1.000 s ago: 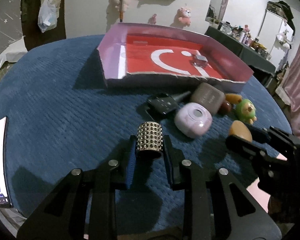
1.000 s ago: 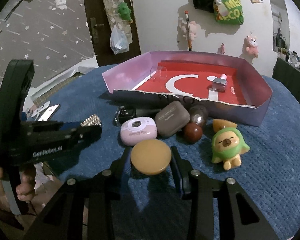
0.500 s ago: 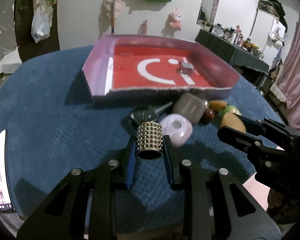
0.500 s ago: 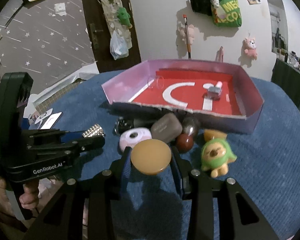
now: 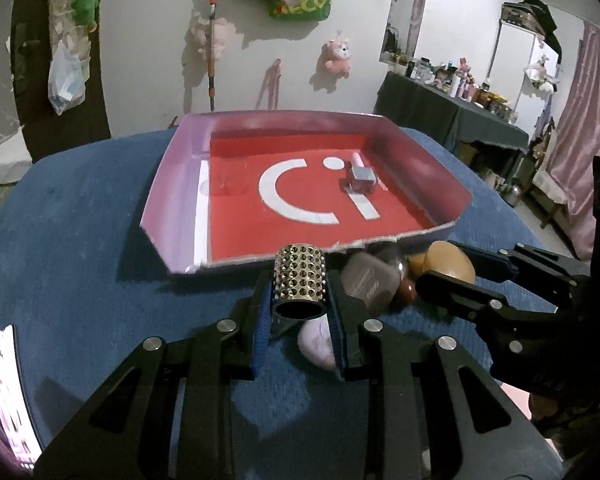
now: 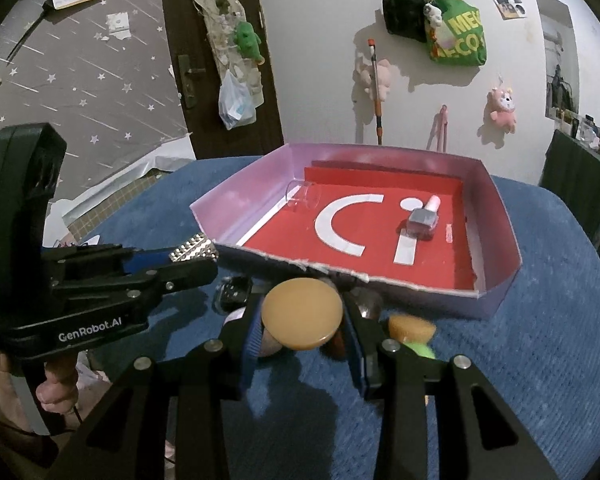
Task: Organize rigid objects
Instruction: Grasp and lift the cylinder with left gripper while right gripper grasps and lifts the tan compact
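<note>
My left gripper (image 5: 300, 300) is shut on a studded metal cylinder (image 5: 300, 280), held above the blue table just before the near wall of the pink box (image 5: 172, 184) with a red floor. My right gripper (image 6: 302, 316) is shut on a tan round disc (image 6: 302, 314), also near the box's front wall (image 6: 420, 296). The disc also shows in the left wrist view (image 5: 450, 262). Inside the box lie a small grey bottle (image 6: 422, 220) and a clear glass (image 6: 302, 196). Several loose objects lie under the grippers: a brown case (image 5: 366, 280), a lilac case (image 5: 318, 342), a dark ball (image 5: 406, 294).
A phone (image 5: 4, 388) lies at the table's left edge. A green toy (image 6: 418, 350) and an orange piece (image 6: 410, 326) sit right of my right gripper. A dark table (image 5: 452, 120) with bottles stands behind, at the right.
Both grippers have risen and moved forward towards the box, each carrying its object. The loose objects now lie beneath and behind the fingertips.
</note>
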Demonstrator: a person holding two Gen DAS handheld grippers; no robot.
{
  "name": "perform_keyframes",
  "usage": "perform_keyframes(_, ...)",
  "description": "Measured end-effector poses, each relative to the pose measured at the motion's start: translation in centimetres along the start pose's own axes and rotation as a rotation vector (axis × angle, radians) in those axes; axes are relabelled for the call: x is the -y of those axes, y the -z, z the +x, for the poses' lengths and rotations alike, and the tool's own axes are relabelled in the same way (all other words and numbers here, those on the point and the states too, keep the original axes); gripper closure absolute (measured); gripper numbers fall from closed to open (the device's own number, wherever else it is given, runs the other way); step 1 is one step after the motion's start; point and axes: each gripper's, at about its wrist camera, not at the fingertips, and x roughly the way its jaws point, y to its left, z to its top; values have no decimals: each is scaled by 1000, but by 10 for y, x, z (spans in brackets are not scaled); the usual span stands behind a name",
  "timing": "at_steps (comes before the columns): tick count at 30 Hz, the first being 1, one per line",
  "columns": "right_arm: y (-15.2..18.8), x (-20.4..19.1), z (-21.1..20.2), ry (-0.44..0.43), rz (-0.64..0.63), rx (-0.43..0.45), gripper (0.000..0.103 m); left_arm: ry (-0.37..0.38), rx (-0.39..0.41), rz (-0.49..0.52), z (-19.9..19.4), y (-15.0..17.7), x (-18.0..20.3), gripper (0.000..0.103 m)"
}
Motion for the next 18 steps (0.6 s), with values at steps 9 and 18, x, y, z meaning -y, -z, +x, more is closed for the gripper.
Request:
perform_keyframes(9, -25, 21, 16, 20, 10, -26, 63, 31, -15, -24, 23, -27, -9, 79)
perform_keyframes(18, -52, 42, 40, 50, 1, -66, 63, 38, -79, -48, 57, -45, -24, 79)
